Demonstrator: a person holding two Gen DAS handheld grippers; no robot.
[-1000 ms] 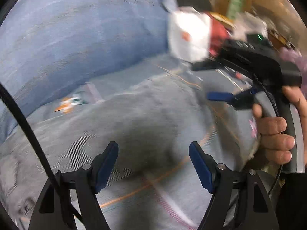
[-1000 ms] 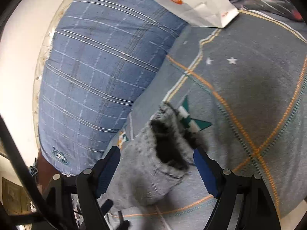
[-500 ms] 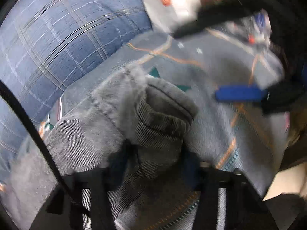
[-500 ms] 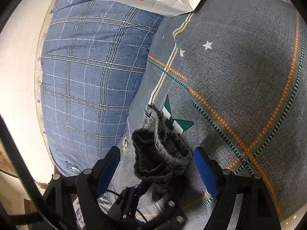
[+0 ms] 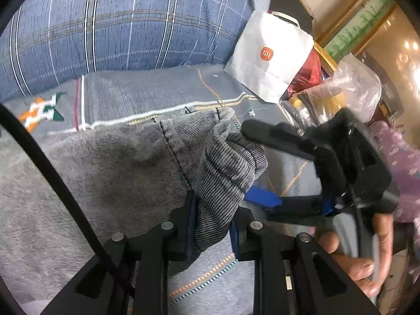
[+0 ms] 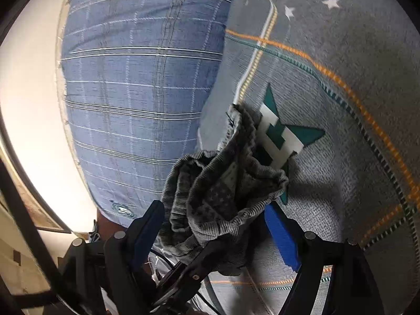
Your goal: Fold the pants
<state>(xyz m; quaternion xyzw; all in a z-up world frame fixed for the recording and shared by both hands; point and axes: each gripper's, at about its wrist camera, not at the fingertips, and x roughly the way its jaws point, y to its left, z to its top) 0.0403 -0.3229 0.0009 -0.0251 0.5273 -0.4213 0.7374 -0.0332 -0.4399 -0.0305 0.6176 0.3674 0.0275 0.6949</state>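
Observation:
Grey ribbed pants [image 5: 147,162] lie on a grey patterned bedspread [image 5: 147,92]. My left gripper [image 5: 212,225] is shut on a bunched edge of the pants and holds it up. My right gripper [image 6: 218,225] is open, its blue pads either side of the lifted pants edge [image 6: 225,189]; whether they touch the cloth I cannot tell. In the left wrist view the right gripper [image 5: 252,173] sits just right of the bunched fabric, with one blue pad [image 5: 262,198] under it.
A blue plaid pillow [image 5: 105,26] lies behind the pants and also shows in the right wrist view [image 6: 141,92]. A white paper bag [image 5: 270,57], a red bag and clear plastic bags [image 5: 351,86] crowd the far right. A wall [image 6: 29,84] is left of the pillow.
My left gripper closed on the pants edge and lifted it. The right gripper moved in around the same raised edge, jaws still open.

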